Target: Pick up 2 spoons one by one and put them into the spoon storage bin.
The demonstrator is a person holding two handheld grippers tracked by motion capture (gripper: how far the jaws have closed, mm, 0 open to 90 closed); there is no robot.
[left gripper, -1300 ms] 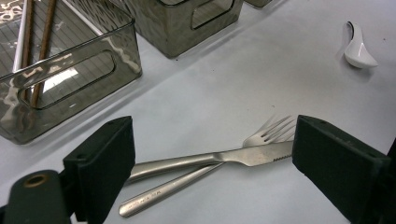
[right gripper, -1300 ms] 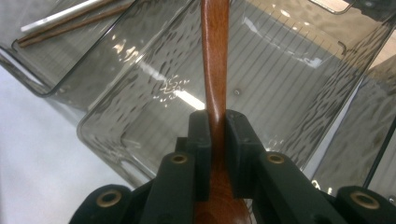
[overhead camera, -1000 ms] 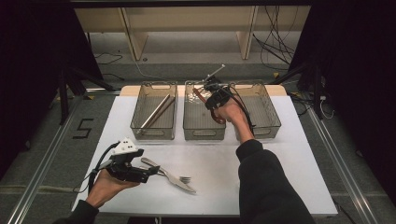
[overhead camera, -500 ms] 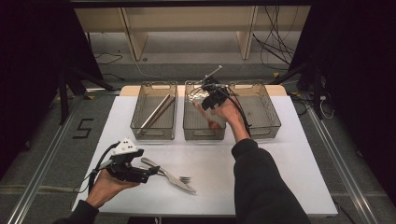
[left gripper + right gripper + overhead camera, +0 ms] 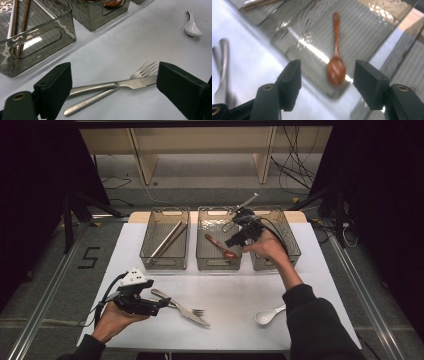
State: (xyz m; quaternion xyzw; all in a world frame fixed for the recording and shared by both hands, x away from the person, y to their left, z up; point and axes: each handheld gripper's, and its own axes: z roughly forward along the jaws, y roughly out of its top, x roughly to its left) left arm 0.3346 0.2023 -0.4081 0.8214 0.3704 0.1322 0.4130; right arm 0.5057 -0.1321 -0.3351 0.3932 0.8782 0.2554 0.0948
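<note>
the work in hand looks like sorting cutlery from the worktop [image 5: 235,285] into the three smoky bins along the upper middle of the high view. the right claw [image 5: 239,234] hangs above the middle bin [image 5: 218,263], jaws apart and empty; its own view looks down between them at the wooden spoon [image 5: 336,67] lying flat on that bin's floor, so that piece seems already delivered. the left claw [image 5: 159,306] rests low at the lower left, jaws spread wide on either side of the knife [image 5: 117,84] and fork [image 5: 110,91], which lie crossed and touching on the worktop.

to do the next pickup well, i'd take one piece, not both: close across the knife's handle where it is clear of the fork, keeping the jaws square to it so the thin steel doesn't twist out. lift straight before swinging. the white spoon [image 5: 268,315] sits alone at the lower right, an easy reach for the right claw. chopsticks [image 5: 168,239] already fill the left bin [image 5: 163,262].
</note>
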